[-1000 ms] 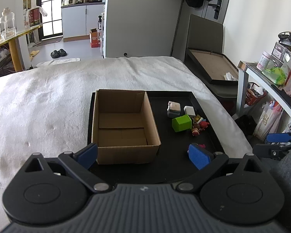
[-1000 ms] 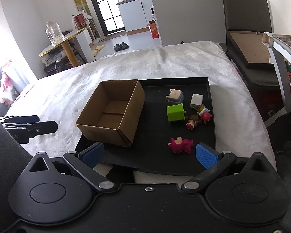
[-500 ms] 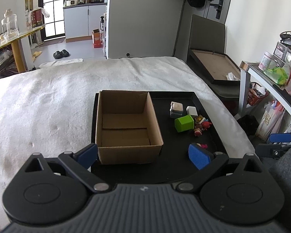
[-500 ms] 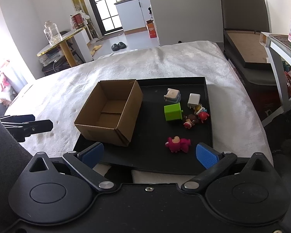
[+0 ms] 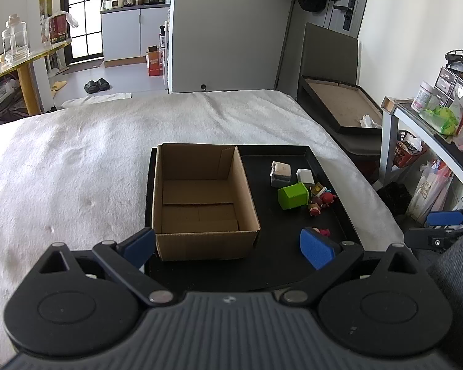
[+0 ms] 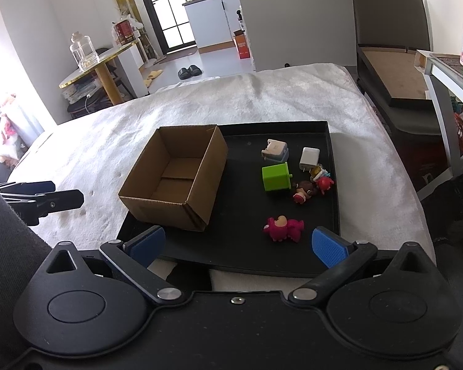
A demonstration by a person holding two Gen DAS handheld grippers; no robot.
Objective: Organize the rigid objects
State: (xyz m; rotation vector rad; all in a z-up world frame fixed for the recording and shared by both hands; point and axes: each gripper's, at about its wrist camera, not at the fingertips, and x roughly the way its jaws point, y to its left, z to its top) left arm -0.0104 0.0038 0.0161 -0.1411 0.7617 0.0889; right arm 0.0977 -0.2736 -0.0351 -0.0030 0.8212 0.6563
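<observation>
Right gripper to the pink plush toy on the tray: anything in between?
Nothing visible. The right gripper is open and empty, and the pink plush toy lies just ahead on the black tray, with only bare tray between. The cardboard box sits off to the left, clear of that line.

No text, label, brand or number can be read anywhere in either view. The red-and-white packet (image 5: 58,27) on the yellow round table at ten o'clock in the left wrist view carries print, and so does the small orange carton (image 6: 241,45) on the floor at twelve o'clock in the right wrist view, but both are too small and blurred to make out.
</observation>
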